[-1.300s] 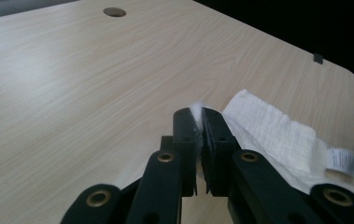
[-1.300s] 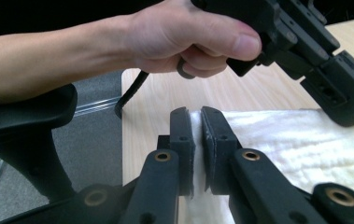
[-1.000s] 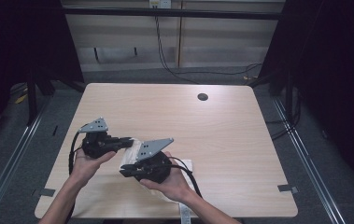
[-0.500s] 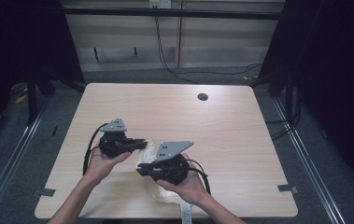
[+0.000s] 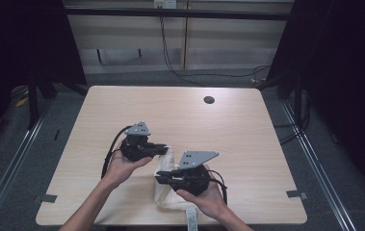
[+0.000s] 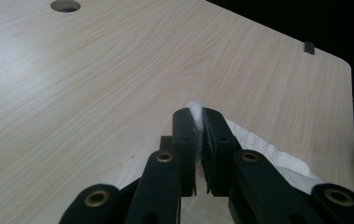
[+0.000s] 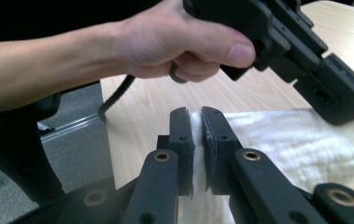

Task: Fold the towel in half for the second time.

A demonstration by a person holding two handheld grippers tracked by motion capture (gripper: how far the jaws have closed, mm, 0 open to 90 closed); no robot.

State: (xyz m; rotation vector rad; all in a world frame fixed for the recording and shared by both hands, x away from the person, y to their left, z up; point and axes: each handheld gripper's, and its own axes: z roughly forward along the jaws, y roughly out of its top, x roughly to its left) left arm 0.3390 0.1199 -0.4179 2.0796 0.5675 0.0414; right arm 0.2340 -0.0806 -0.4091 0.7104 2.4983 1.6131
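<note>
Both grippers have shifted right along the pale wood-grain table (image 5: pixel 247 120) since a moment ago, dragging the fluffy white cloth (image 5: pixel 166 166). From above, the cloth lies rumpled near the front edge. The left gripper (image 6: pixel 198 122) pinches a puckered corner. The right gripper (image 7: pixel 198 122) clamps its nubbly edge.

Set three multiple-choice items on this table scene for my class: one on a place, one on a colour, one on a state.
1. Where is the round hole in the table?
A. near the far edge
B. under the cloth
C. at the near left corner

2. What colour is the cloth?
A. red
B. white
C. blue

3. How does the left gripper stand?
A. wide open
B. shut on the cloth
C. lying on the table

Key: 1 A, the hole lies far beyond both hands; 2 B, white in both gripper views; 3 B, cloth is pinched between its jaws.
</note>
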